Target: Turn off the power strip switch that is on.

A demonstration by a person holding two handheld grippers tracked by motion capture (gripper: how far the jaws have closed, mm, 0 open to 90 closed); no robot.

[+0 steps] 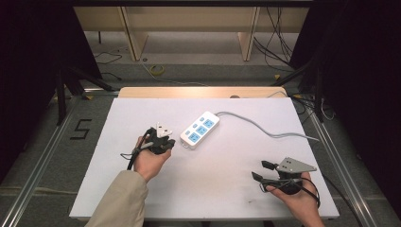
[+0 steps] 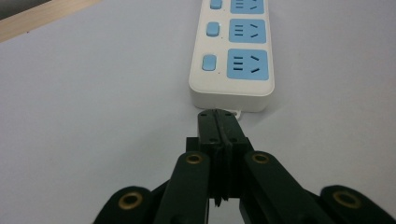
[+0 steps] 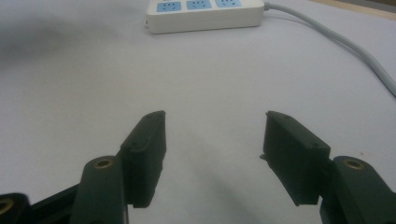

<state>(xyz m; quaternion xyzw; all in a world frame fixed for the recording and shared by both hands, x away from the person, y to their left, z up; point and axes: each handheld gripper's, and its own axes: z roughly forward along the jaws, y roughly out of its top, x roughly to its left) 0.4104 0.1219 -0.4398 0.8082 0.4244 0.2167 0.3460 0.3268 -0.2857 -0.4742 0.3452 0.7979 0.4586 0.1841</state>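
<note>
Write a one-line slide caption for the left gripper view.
Left gripper, jaws shut, points at the near end of a white power strip with blue sockets on a white table.

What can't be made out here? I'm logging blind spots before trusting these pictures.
- Power strip: its far end is cut off by the left gripper view's top edge.
- Cord: its plug end runs off the table's right side in the high view.
- Left claw: whether its shut tips touch the strip is unclear.

Black "5" on floor
</note>
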